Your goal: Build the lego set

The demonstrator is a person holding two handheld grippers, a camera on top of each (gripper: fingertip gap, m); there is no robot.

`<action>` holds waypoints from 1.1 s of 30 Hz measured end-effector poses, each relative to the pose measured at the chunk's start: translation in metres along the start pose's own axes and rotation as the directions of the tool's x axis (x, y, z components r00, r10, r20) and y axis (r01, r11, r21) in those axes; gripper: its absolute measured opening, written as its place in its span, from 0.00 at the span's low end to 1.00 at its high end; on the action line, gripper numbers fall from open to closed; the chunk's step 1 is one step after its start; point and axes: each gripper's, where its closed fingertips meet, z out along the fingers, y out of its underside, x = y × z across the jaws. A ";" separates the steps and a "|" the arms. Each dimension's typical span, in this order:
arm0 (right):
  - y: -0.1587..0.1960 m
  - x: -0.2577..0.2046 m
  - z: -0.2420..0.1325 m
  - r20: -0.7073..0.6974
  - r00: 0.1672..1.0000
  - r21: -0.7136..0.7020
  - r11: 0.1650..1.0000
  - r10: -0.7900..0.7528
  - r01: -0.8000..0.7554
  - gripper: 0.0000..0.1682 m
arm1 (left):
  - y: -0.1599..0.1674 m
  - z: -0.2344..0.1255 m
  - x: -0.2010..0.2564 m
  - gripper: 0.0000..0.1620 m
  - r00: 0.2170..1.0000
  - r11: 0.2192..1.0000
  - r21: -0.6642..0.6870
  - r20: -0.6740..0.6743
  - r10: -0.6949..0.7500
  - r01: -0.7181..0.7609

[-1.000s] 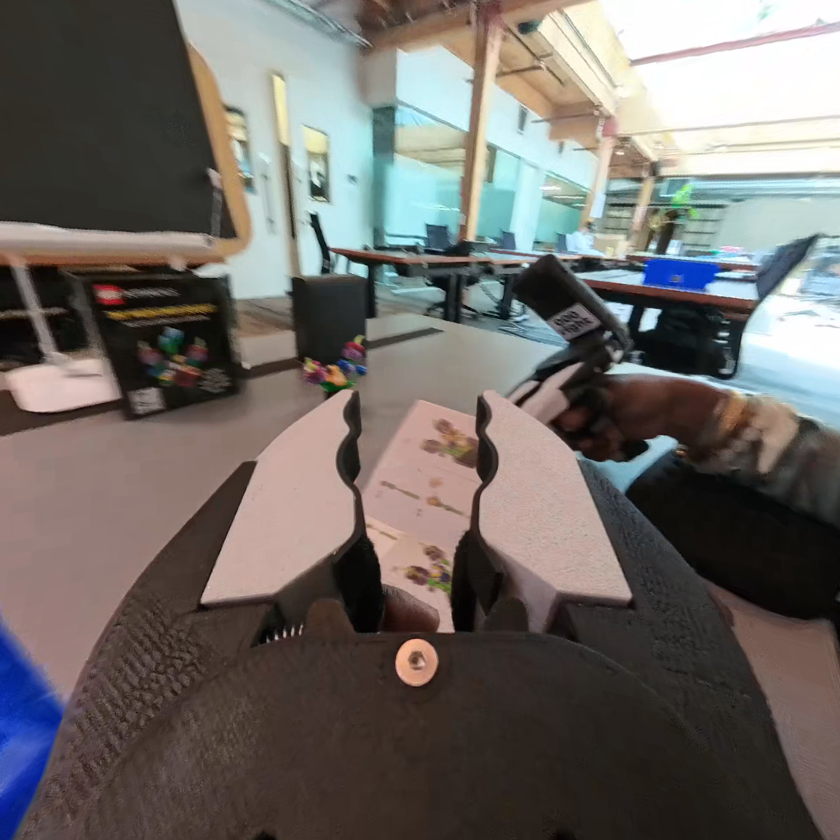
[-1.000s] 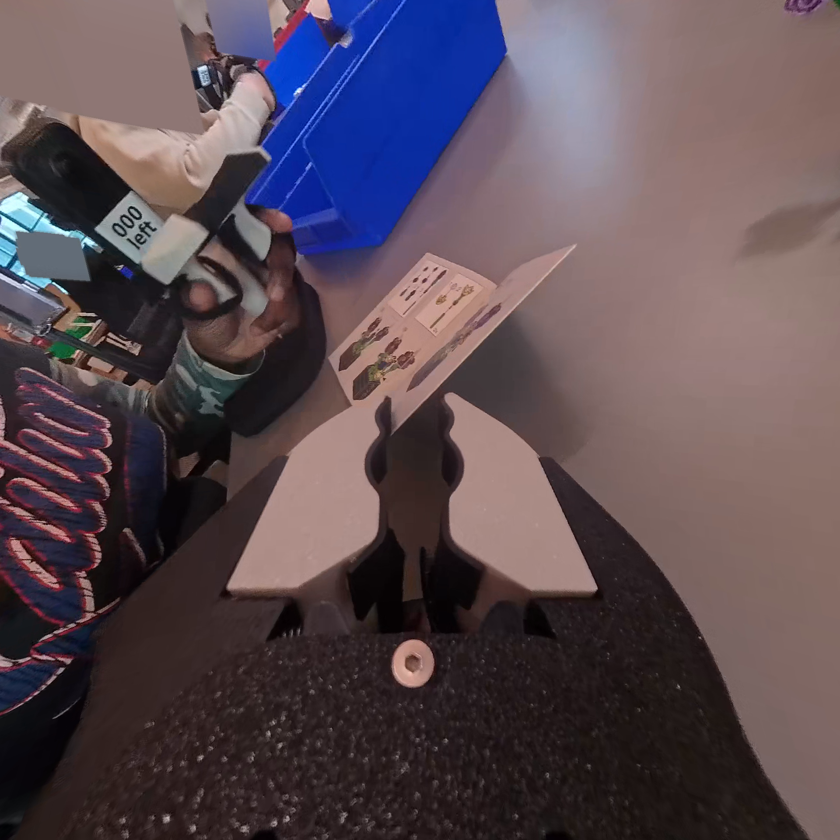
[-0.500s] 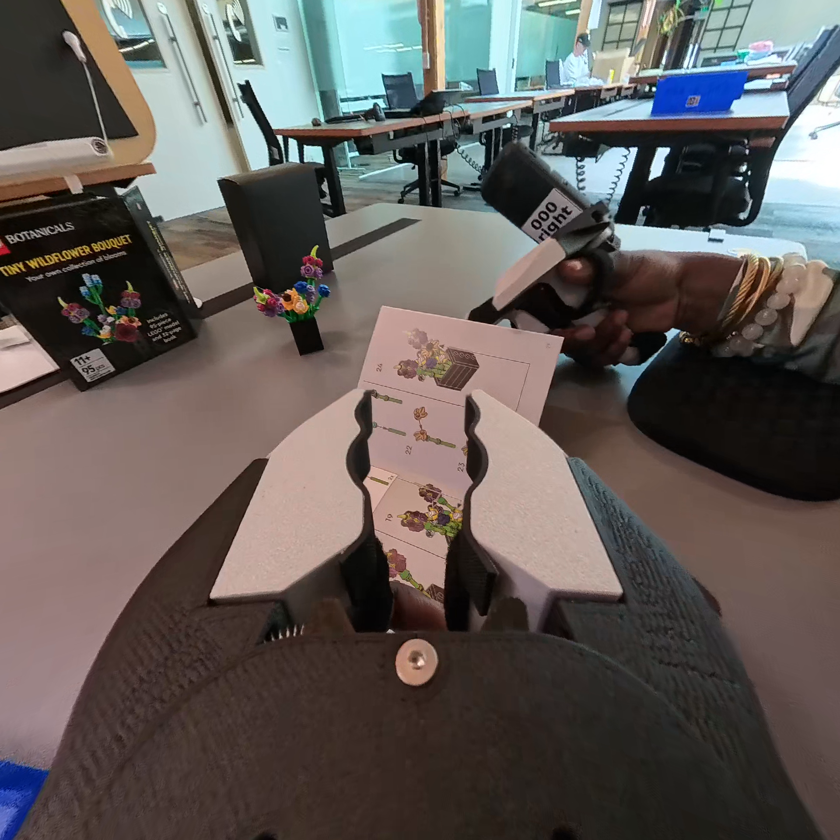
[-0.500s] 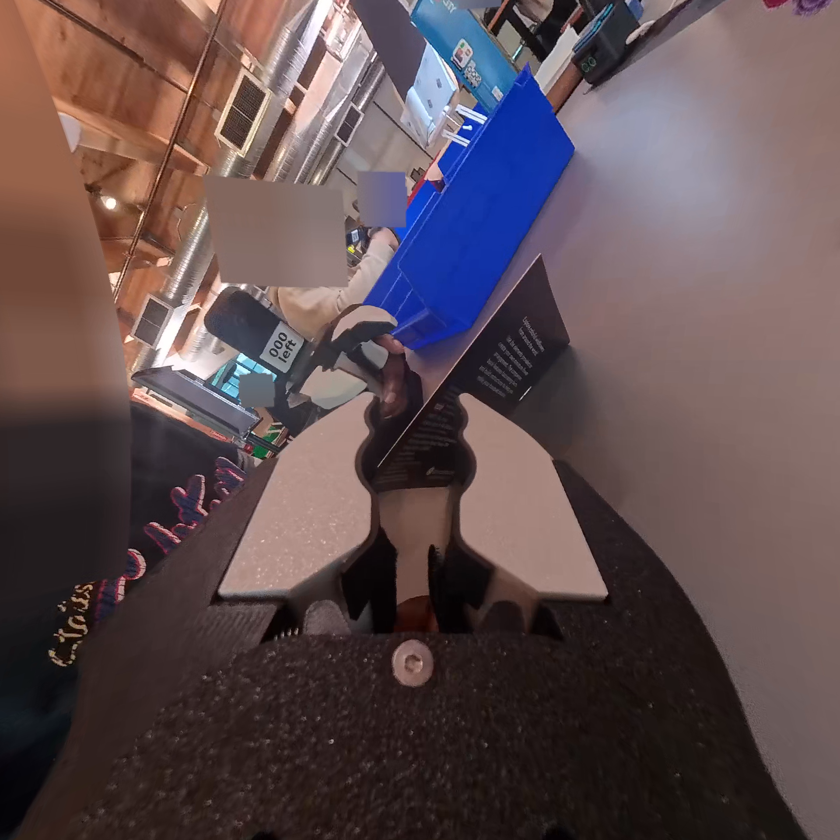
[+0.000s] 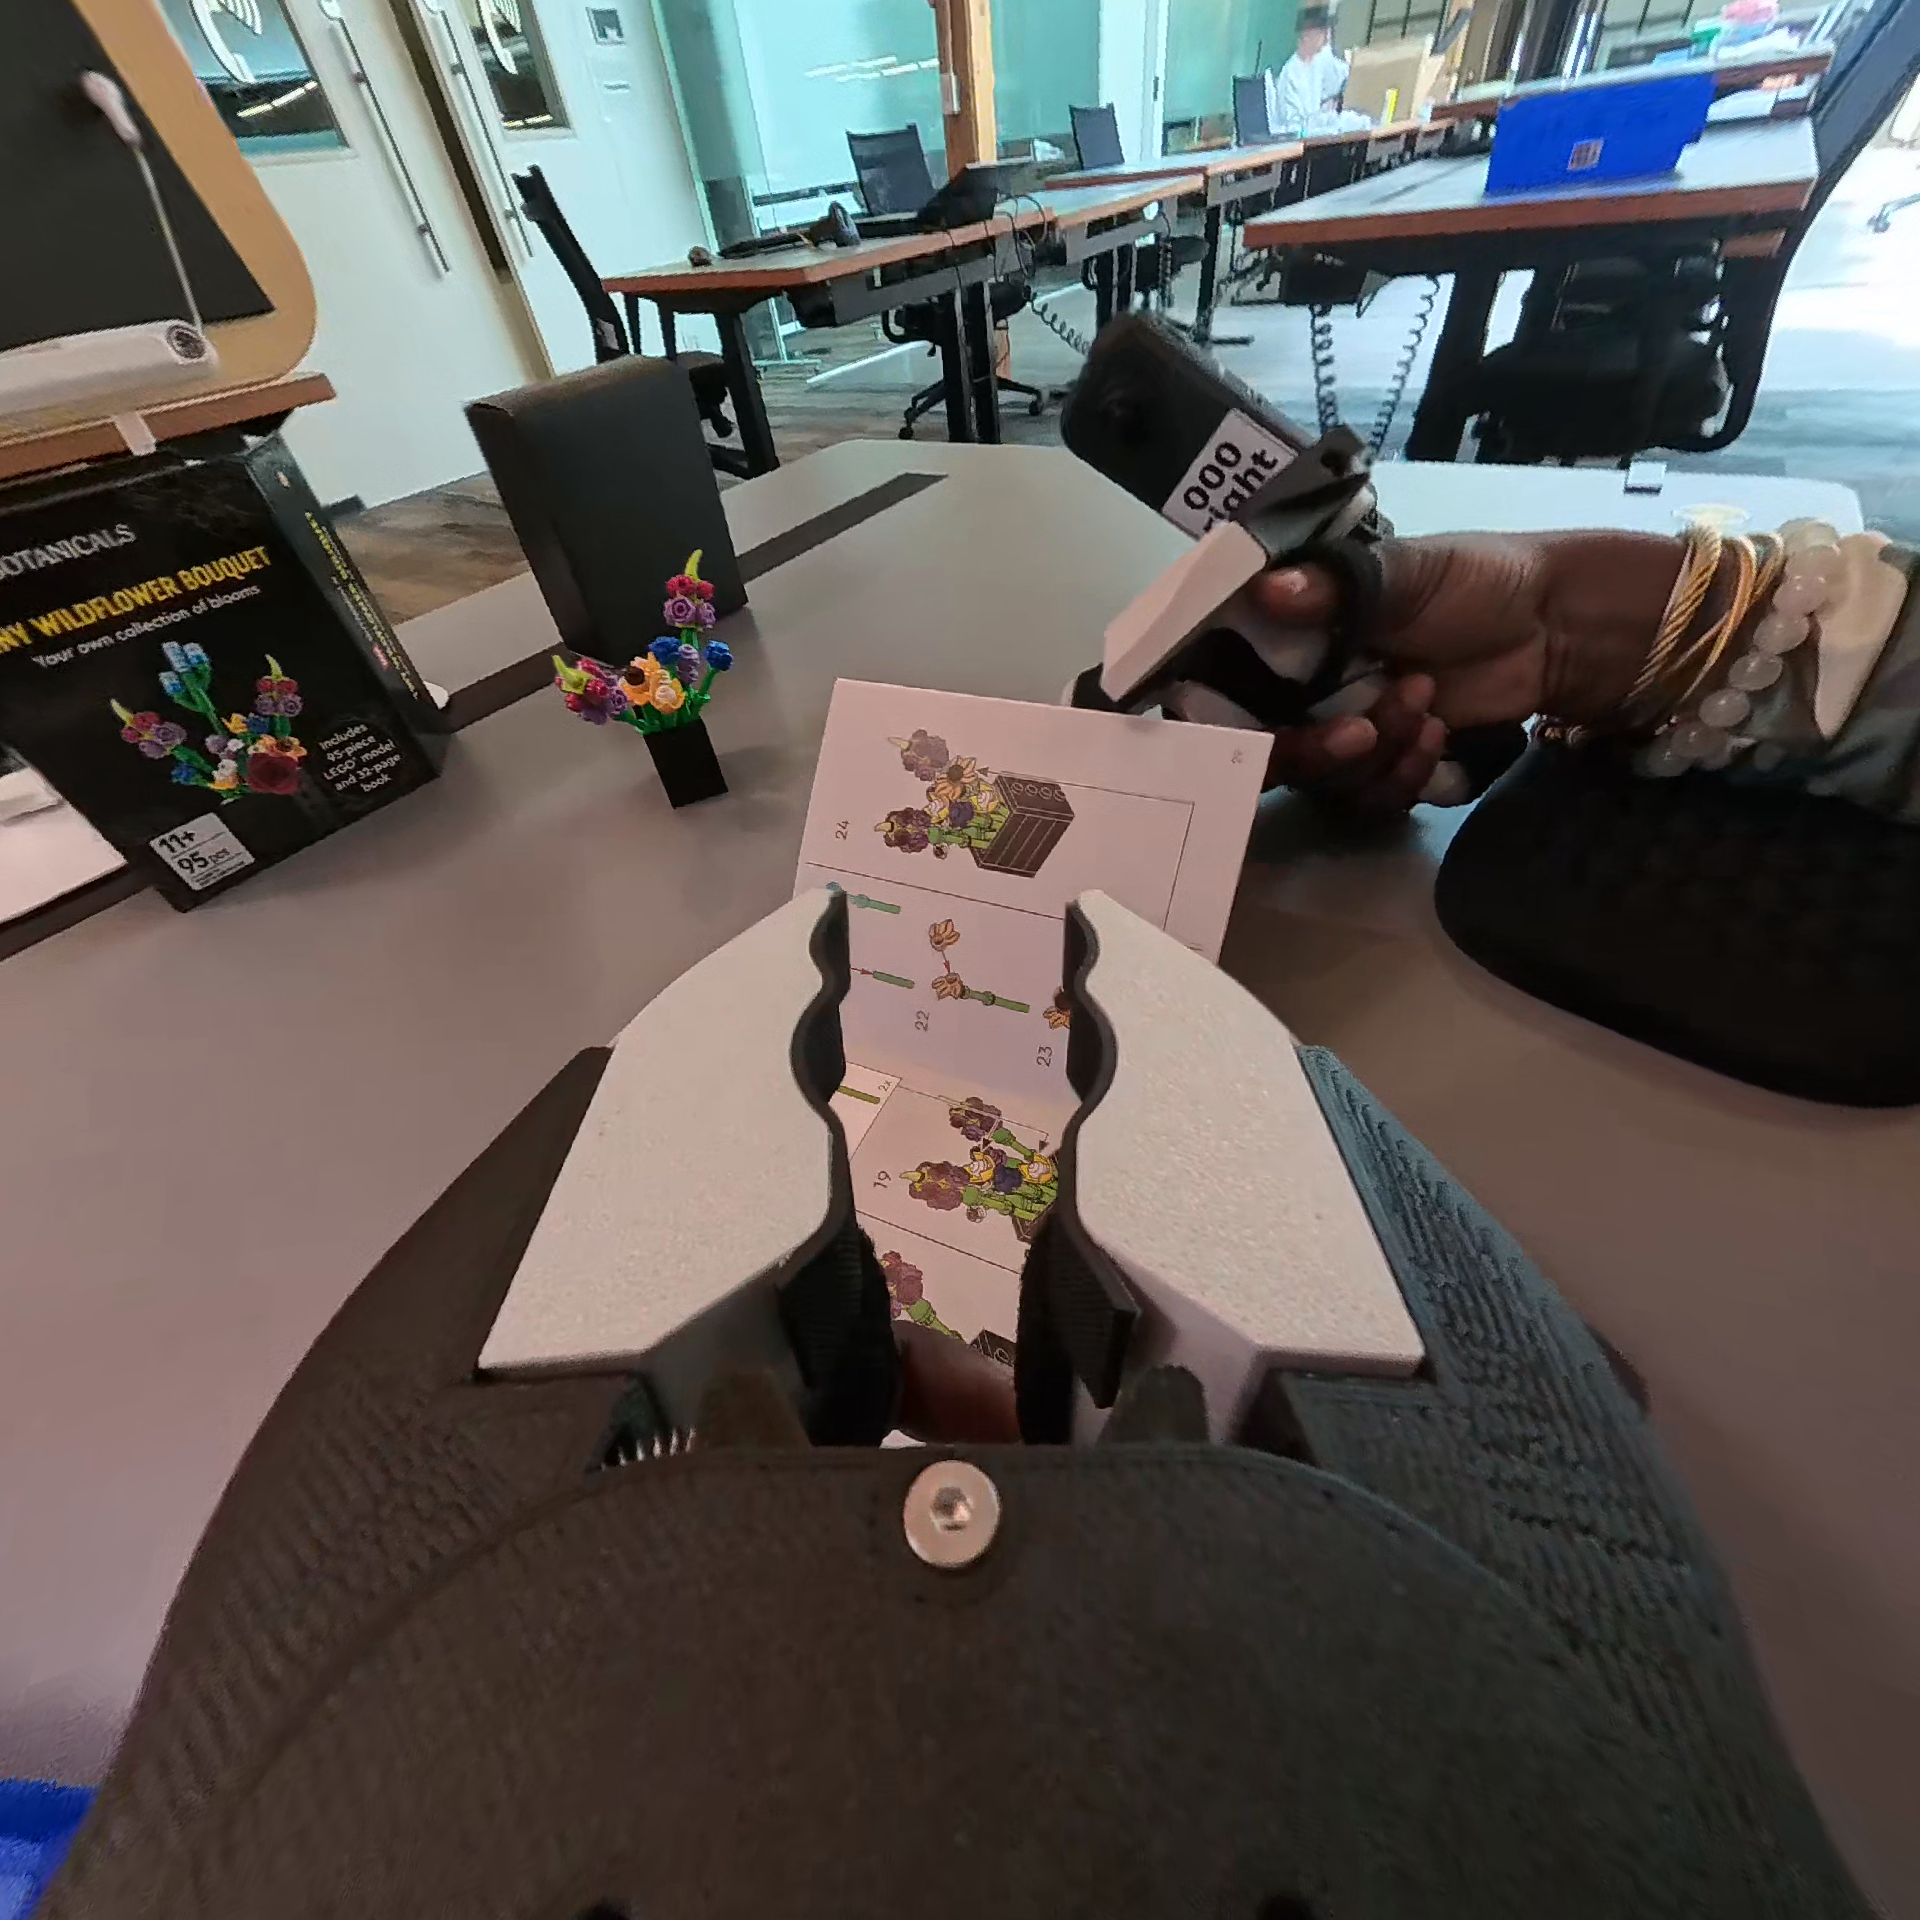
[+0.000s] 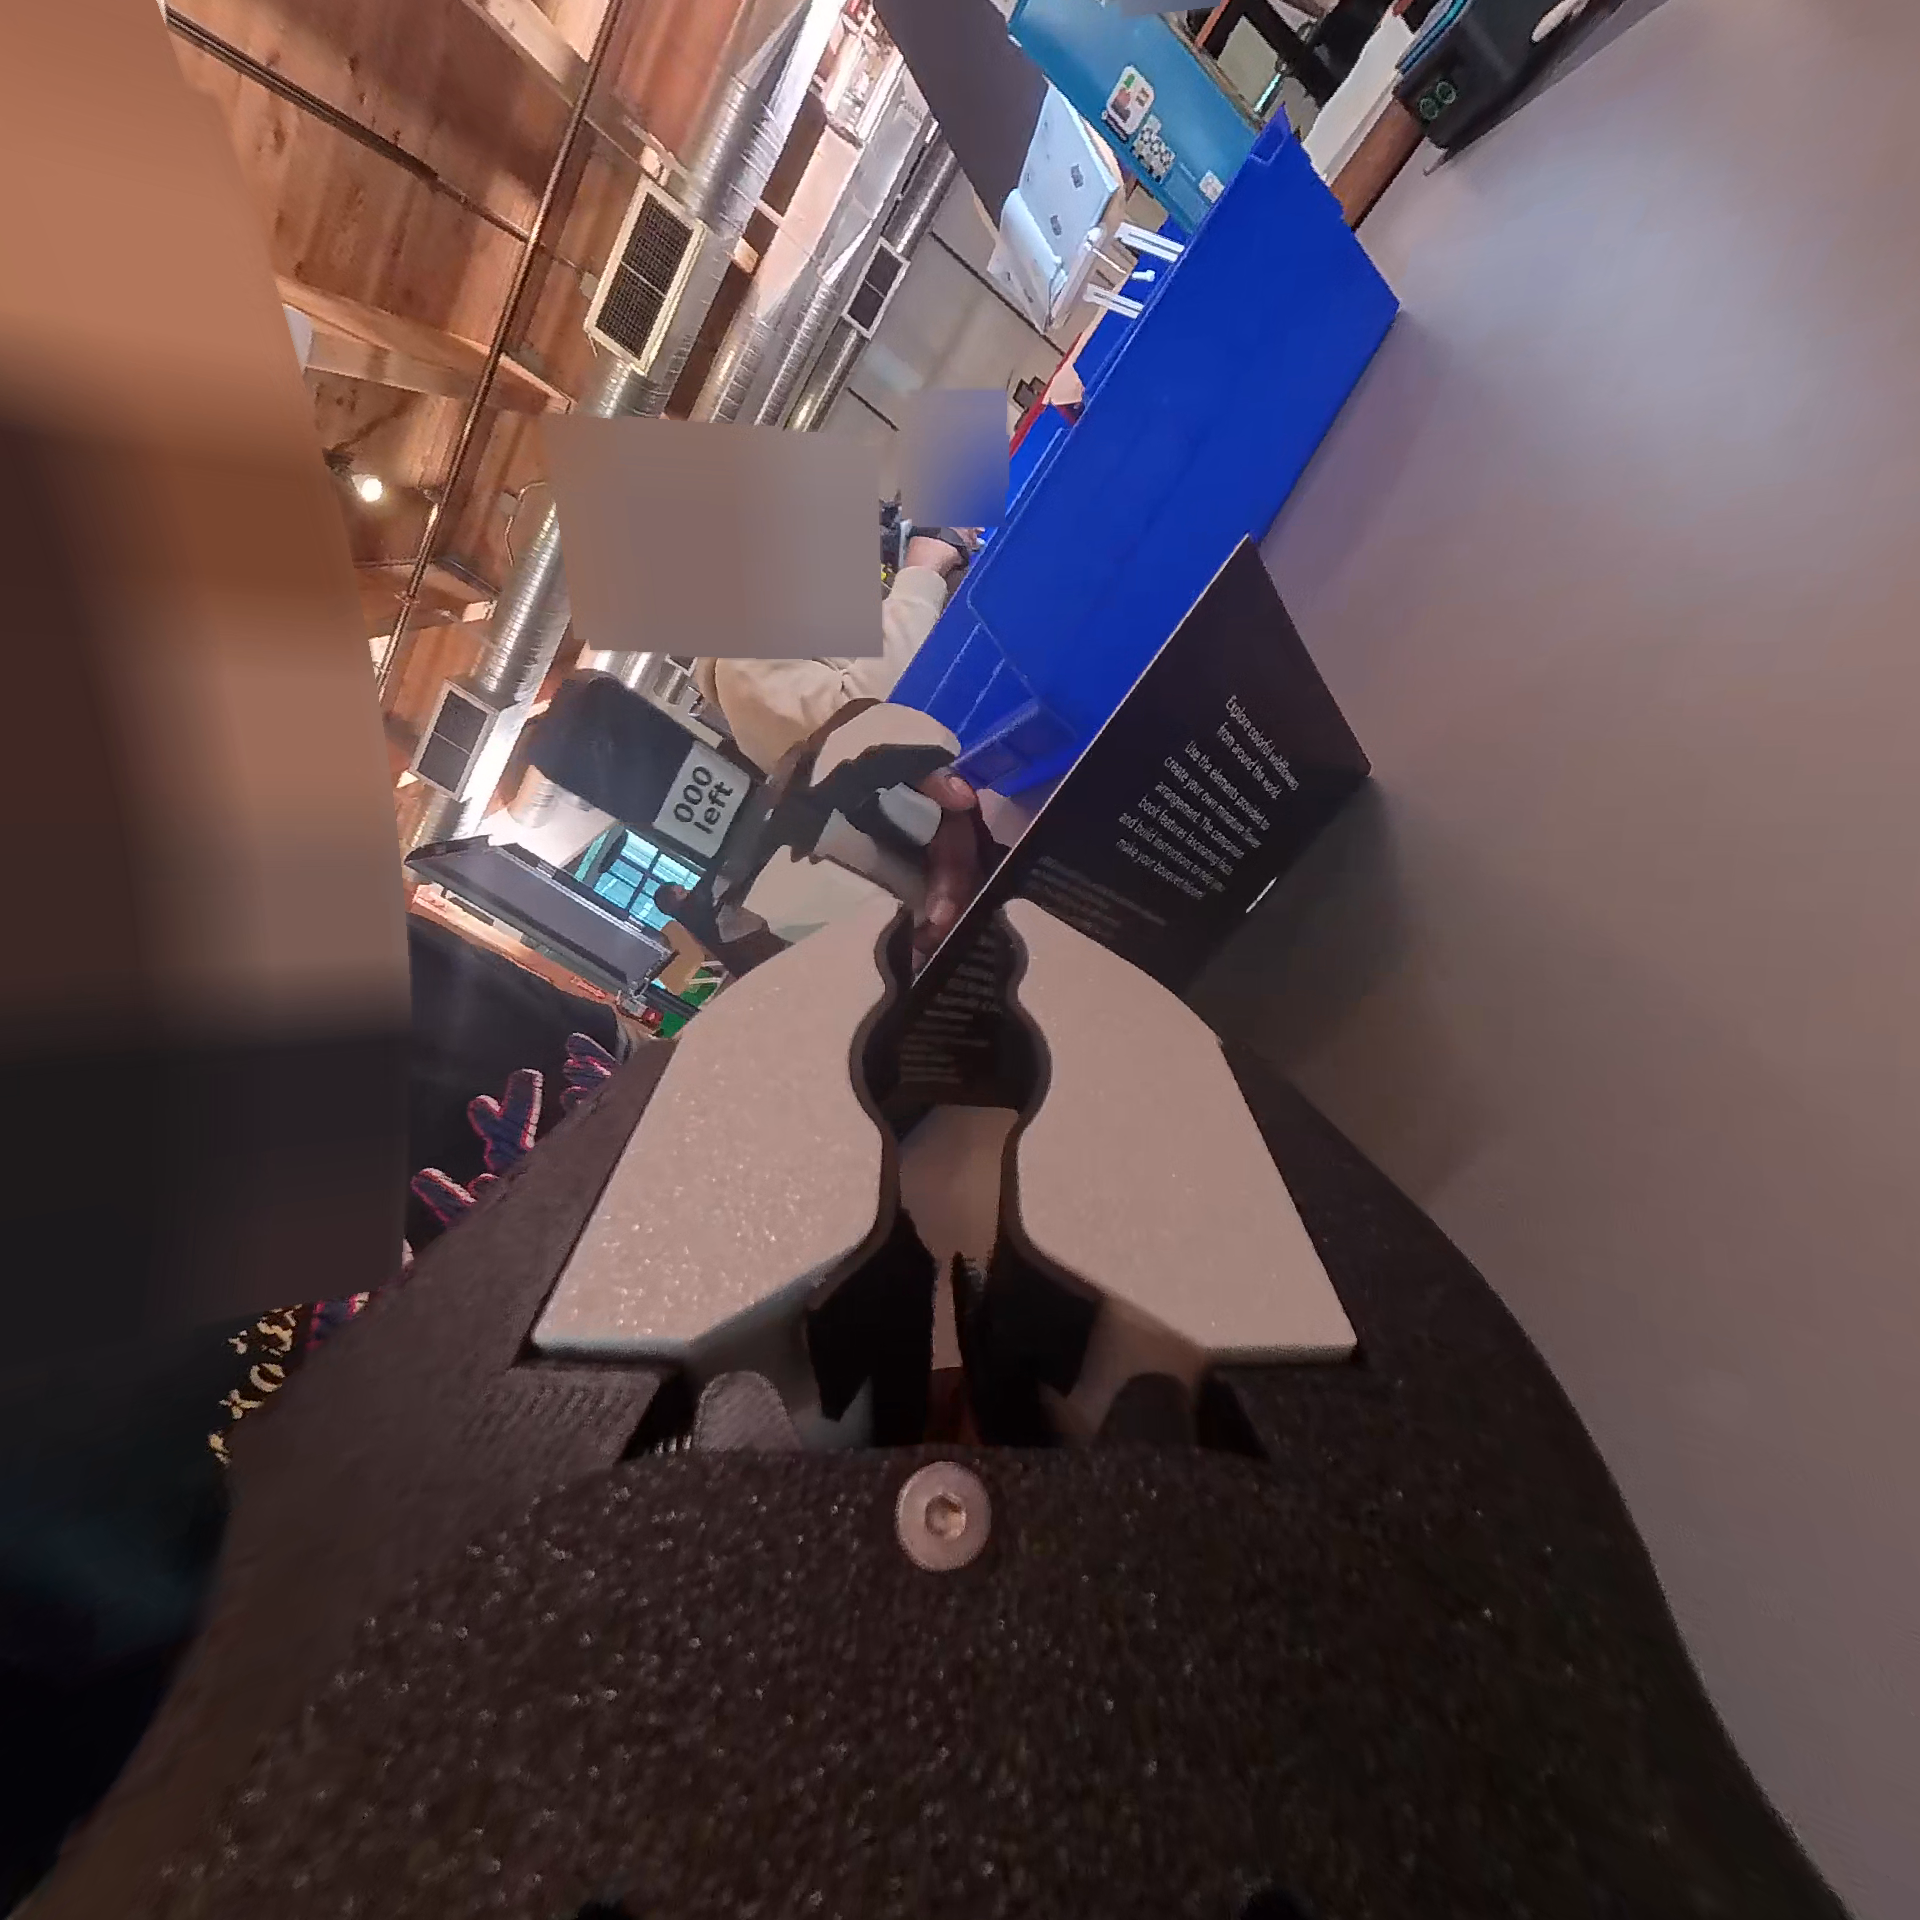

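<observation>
Grey table (image 5: 312, 1091) first, wide and mostly bare; at ten o'clock on it stands the black set box (image 5: 197, 665); at eleven a plain black box (image 5: 603, 499); just in front of that, the little flower bouquet (image 5: 655, 675), which looks fully built on its black base; a blue bin (image 6: 1174, 499) sits off the left side. Now the booklet (image 5: 1029, 831), dead centre at twelve o'clock, propped up off the table with its step pages facing the left gripper (image 5: 948, 1023); that one's jaws stand a moderate way apart and I cannot tell whether they touch the page at all. The right gripper (image 6: 951, 997) comes in from two o'clock; its jaws are nearly closed, and the booklet's dark cover runs between the tips, apparently pinched at the top edge. My read: they're handling the booklet, maybe turning a page; to do it well, grip only the paper's margin, keep the squeeze light so nothing creases; move slowly, because thin sheets slip or tear.
</observation>
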 end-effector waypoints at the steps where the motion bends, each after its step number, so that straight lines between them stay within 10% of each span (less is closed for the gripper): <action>1: -0.001 -0.002 0.000 0.014 1.000 0.007 1.000 0.002 -0.002 0.08 | -0.001 -0.001 -0.002 0.24 1.000 1.000 0.010 -0.001 -0.019 0.019; 22: 0.004 -0.016 0.036 0.091 0.994 0.000 0.999 0.051 -0.052 0.04 | 0.026 0.017 0.002 0.29 0.954 0.947 -0.228 -0.144 -0.261 0.225; 33: 0.008 -0.026 0.071 0.156 0.984 0.009 0.996 0.086 -0.088 0.04 | -0.008 -0.002 -0.007 0.37 0.826 0.864 -0.010 -0.286 -0.485 0.504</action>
